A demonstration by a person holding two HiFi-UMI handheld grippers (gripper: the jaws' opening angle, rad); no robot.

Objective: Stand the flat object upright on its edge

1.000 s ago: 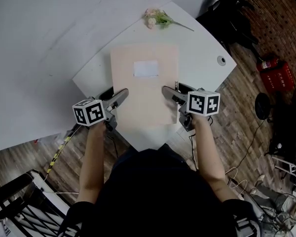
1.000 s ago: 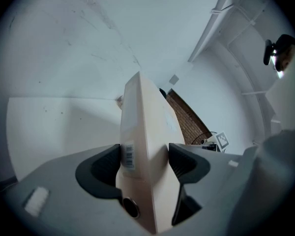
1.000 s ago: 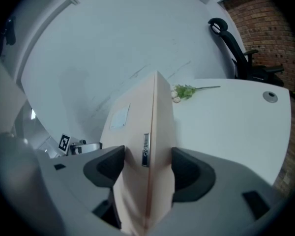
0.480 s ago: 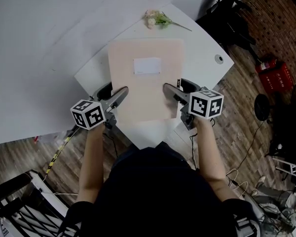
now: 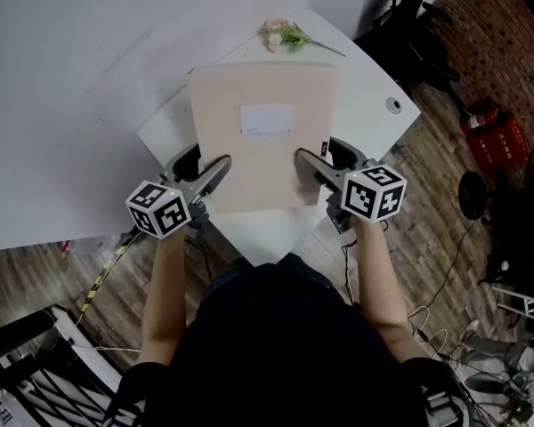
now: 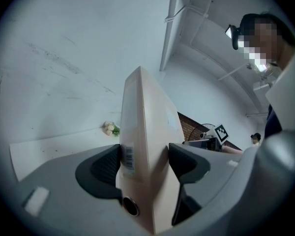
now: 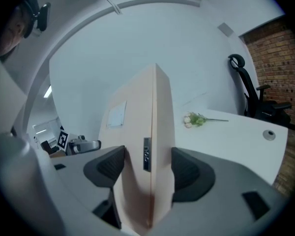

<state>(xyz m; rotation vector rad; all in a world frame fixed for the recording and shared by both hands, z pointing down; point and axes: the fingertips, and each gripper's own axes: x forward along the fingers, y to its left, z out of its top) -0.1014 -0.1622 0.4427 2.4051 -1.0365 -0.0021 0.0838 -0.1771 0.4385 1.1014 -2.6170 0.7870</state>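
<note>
White table (image 5: pixel 367 85) under pale flat box (image 5: pixel 260 169), higher than before

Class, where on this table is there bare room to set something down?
Bare table lies right of the beige box, between flower sprig and cable hole; a narrow strip runs along the box's left. The near corner is crowded: left gripper and right gripper clamp the box.

Support: white table (image 5: pixel 365 76), smooth top, angled corners
Position: far side against a white wall (image 5: pixel 89 52); wooden plank floor (image 5: pixel 432 181) below
Fitted part: round cable grommet (image 5: pixel 392 105) set in the top near the right-hand corner
Loose item: flower sprig (image 5: pixel 283 33), pale blooms, green stem, lying flat near the far edge, well apart from the grommet
</note>
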